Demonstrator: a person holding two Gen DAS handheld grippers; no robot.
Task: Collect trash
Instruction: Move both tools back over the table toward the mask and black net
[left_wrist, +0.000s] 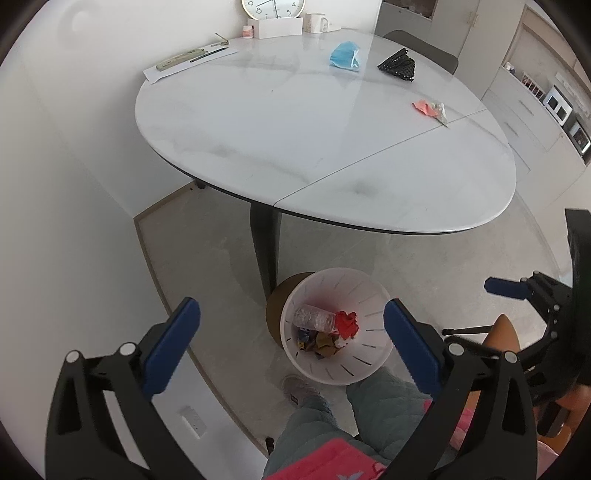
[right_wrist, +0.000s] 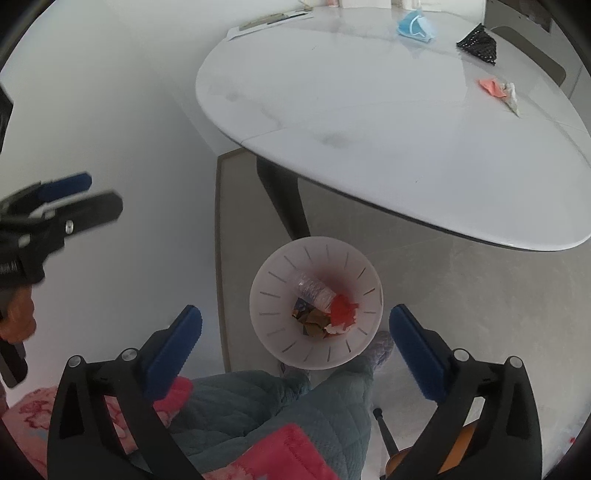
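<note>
One white bin (left_wrist: 334, 363), one table (left_wrist: 258, 140), one blue mask (left_wrist: 345, 55), one mug (left_wrist: 316, 23), one clock (left_wrist: 273, 8), two claws (left_wrist: 291, 345) (right_wrist: 295, 352).

White bin (right_wrist: 280, 343), crumpled trash (right_wrist: 341, 312) inside

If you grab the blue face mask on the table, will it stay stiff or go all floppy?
Probably floppy: the mask lies crumpled and folded on the table. It looks thin, so likely very light. Its loose ear loop may dangle or snag.

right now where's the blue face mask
The blue face mask lies on the far side of the white table, upper right in both wrist views, just left of the black mesh item.
</note>
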